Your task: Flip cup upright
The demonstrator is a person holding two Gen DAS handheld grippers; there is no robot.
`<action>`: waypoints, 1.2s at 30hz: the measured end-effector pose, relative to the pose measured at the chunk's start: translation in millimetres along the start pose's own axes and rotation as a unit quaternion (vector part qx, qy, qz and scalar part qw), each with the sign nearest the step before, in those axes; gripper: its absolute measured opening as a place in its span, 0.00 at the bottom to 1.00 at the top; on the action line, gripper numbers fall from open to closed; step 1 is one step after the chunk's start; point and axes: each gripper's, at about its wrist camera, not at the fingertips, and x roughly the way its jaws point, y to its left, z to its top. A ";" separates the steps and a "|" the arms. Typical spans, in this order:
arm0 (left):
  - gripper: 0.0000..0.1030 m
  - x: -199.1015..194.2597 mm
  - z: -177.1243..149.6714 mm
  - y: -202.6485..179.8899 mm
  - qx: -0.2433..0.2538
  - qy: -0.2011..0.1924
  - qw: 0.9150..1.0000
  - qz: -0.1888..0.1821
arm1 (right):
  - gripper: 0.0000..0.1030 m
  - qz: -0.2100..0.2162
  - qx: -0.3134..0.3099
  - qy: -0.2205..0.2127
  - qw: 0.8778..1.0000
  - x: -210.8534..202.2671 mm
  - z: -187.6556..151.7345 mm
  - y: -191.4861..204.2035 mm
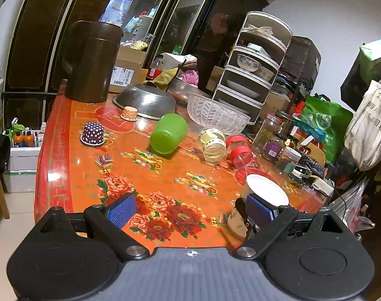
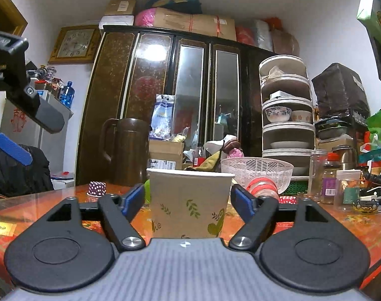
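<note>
Standing mouth-up between your right gripper's (image 2: 188, 200) spread jaws, low in the middle of the right wrist view, the paper cup (image 2: 189, 204) looks already upright on the desk (image 2: 353, 228). The blue pads (image 2: 134, 199) sit just beside its walls on each side with a sliver of gap, so nothing is being squeezed.

Your main risk now is the retreat. If you pull back crooked, one pad could catch the thin wall and tip the cup over again; it looks light and empty, so a small nudge would probably do it. Draw straight back along the jaws' line.

Your left gripper (image 1: 190, 210) also has its jaws wide open and empty, at the bottom of the left wrist view, and its right pad (image 1: 259, 210) lies very close to the cup's rim (image 1: 267, 190) at lower right. Whether they touch I cannot tell. Swinging that hand rightward could knock the cup.

Behind it, a green cup (image 1: 169, 134) and a red-capped jar (image 1: 239, 149) lie on their sides; they could roll if bumped.
</note>
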 end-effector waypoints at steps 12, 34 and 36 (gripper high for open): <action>0.98 12.9 -12.5 -17.0 0.065 0.010 0.998 0.019 | 0.99 0.024 0.039 0.073 0.996 -16.3 18.4 -18.2; 0.98 -41.0 6.8 -99.2 0.141 0.016 0.989 0.032 | 0.99 0.018 0.093 0.290 0.952 -59.6 139.1 -70.0; 0.98 -41.3 7.8 -105.7 0.145 0.015 0.989 0.032 | 0.99 0.020 0.099 0.290 0.952 -60.4 139.8 -73.7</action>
